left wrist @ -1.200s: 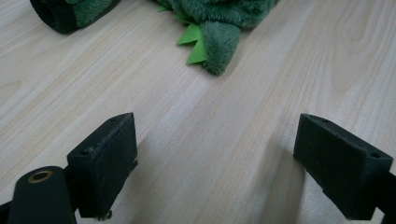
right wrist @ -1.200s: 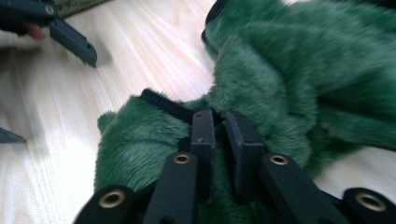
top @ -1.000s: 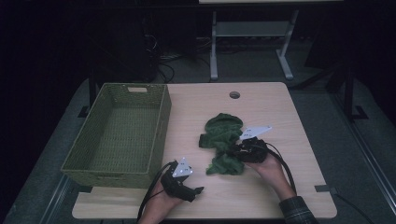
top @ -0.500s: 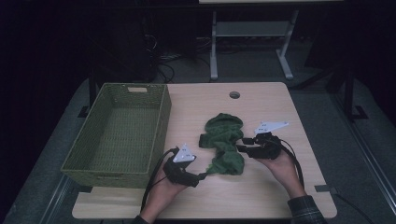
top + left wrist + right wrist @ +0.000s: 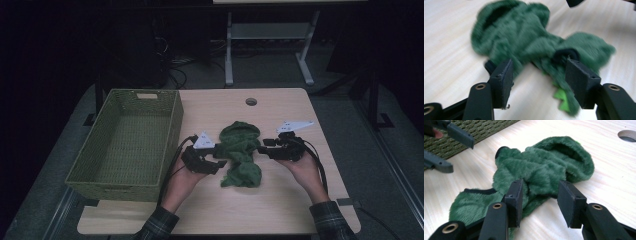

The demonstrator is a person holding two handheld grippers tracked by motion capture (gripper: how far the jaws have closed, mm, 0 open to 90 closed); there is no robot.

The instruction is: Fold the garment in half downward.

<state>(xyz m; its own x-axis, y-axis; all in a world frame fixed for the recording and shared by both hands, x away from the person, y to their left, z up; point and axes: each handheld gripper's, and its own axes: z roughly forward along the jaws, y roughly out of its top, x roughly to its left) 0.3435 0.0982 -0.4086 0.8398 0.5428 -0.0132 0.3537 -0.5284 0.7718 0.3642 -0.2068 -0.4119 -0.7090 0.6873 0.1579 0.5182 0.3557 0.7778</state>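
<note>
Left gripper (image 5: 218, 153): jaws apart, just been closing, fleece between, at garment's 9 o'clock
Right gripper (image 5: 261, 146): jaws apart, at 3 o'clock
Green fleece garment (image 5: 241, 150): crumpled on table (image 5: 280, 210)

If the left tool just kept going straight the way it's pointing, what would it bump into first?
Most likely the green cloth: the left tool points right at it, jaws apart on either side of a fold. Whether they already touch it is unclear.

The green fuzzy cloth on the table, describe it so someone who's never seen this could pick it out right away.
Start at the wooden table, with the woven basket on its left side. To the right of the basket, between the left gripper and the right gripper, lies the green cloth in a crumpled heap. It is the one soft, furry thing there, dark green with black trim.
</note>
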